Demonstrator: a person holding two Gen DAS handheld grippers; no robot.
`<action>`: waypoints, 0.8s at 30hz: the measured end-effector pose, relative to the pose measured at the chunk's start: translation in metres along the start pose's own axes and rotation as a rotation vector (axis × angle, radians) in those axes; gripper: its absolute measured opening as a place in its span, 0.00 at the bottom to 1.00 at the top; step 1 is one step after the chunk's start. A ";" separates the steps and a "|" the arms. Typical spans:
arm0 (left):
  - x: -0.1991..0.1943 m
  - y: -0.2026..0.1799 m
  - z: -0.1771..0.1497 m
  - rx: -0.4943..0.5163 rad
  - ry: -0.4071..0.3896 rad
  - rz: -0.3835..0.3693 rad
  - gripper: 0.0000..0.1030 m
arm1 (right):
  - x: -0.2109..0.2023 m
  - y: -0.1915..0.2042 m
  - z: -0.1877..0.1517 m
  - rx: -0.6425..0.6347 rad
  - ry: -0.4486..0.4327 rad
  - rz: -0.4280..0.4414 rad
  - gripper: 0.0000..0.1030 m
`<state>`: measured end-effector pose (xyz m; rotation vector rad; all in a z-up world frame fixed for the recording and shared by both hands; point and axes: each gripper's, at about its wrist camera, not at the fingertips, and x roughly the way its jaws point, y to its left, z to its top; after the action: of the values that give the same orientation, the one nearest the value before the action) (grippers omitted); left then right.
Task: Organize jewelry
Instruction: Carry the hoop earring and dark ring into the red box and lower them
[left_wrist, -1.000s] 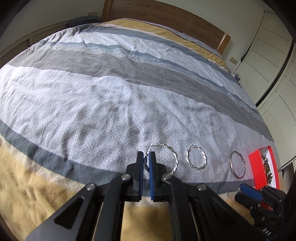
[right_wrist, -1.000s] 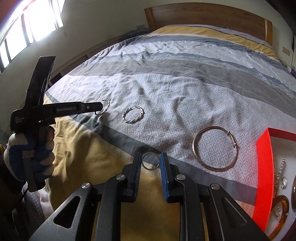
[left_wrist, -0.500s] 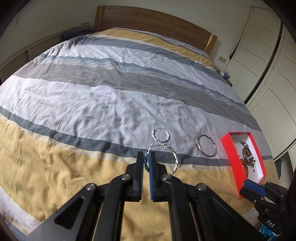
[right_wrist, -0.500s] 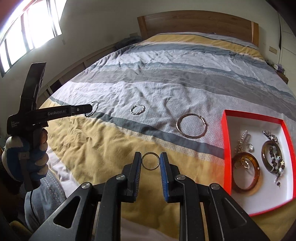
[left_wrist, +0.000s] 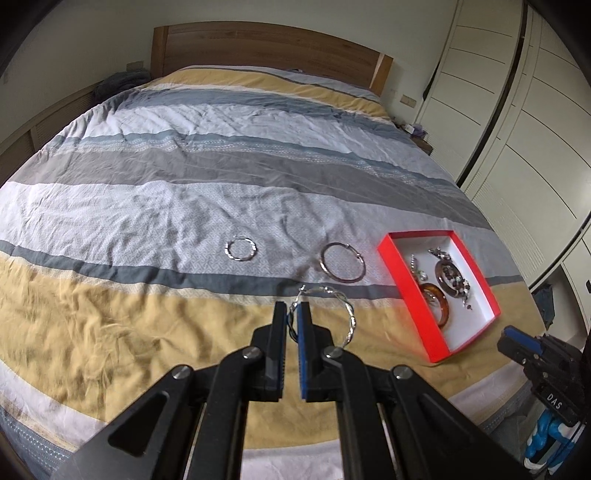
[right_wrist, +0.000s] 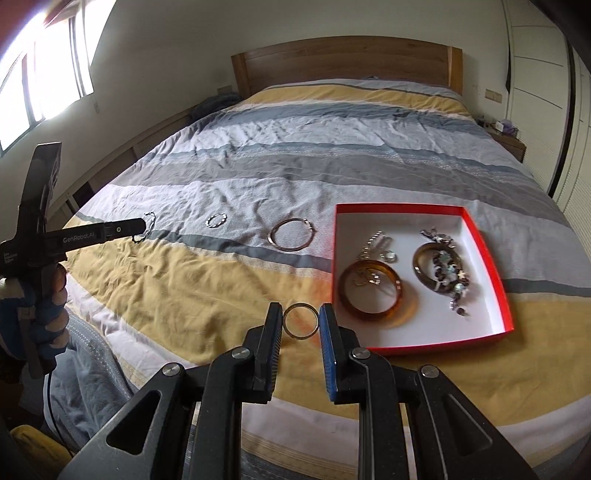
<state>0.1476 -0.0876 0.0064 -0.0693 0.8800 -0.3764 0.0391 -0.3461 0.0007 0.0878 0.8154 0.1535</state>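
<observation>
Striped bedspread (left_wrist: 155, 206), both grippers lifted clear since a second ago.
Left gripper (left_wrist: 294, 314) clamps twisted silver hoop (left_wrist: 341, 306); right gripper (right_wrist: 301, 320) clamps plain ring (right_wrist: 301, 320); I judge red box (right_wrist: 491, 266), now at 2 o'clock, next.

Striped duvet (left_wrist: 207, 206) on bed w/ wood headboard (right_wrist: 343, 62), white wardrobe (left_wrist: 517, 122), window (right_wrist: 44, 74).
</observation>
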 end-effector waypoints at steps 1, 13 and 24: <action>0.002 -0.008 0.000 0.011 0.004 -0.006 0.04 | -0.004 -0.008 0.000 0.006 -0.005 -0.012 0.19; 0.055 -0.109 0.016 0.186 0.052 -0.098 0.05 | -0.001 -0.098 0.007 0.074 -0.021 -0.120 0.20; 0.125 -0.176 0.006 0.281 0.160 -0.185 0.05 | 0.056 -0.145 0.009 0.083 0.062 -0.120 0.20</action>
<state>0.1726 -0.2959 -0.0447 0.1409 0.9734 -0.6829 0.0982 -0.4801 -0.0533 0.1128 0.8864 0.0093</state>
